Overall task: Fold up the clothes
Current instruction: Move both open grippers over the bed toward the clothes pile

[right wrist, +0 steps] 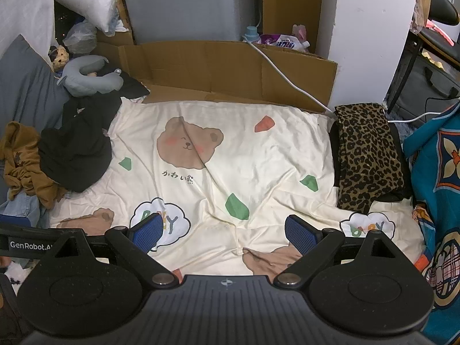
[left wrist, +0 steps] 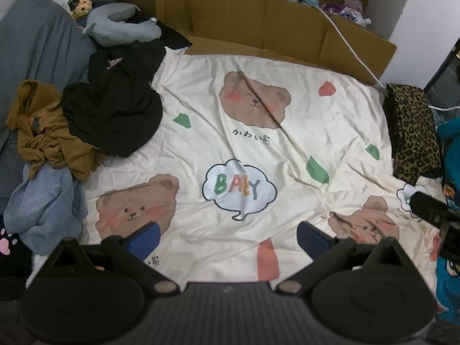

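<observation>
A: How are the fingers shown, and where are the clothes?

B: The left gripper [left wrist: 227, 237] and the right gripper [right wrist: 224, 231] are both shown spread wide, with nothing held between the fingers. Only the cream bear-print sheet [left wrist: 287, 149] of the bed is seen between and ahead of them. The unfolded clothes are found well to the left of the fingers: a black garment [left wrist: 115, 115], a brown garment [left wrist: 43, 141] partly beneath it, and a pale denim piece [left wrist: 40, 207] nearest. A folded leopard-print garment [right wrist: 368, 155] is laid to the right of the right fingers.

A: What could go wrong from here?

B: It is judged that the loose, wrinkled sheet could be pinched along with a garment and dragged. Because the heap overlaps, two pieces could be lifted together where one is intended.

A: What else is around, and what stands in the way?

B: Beyond the heap a grey neck pillow [left wrist: 120, 23] and a small plush bear [left wrist: 82, 5] are seen; far ahead, a cardboard panel [right wrist: 224, 66] crossed by a white cable [right wrist: 287, 77]. The space directly ahead of the fingers is unobstructed.
</observation>
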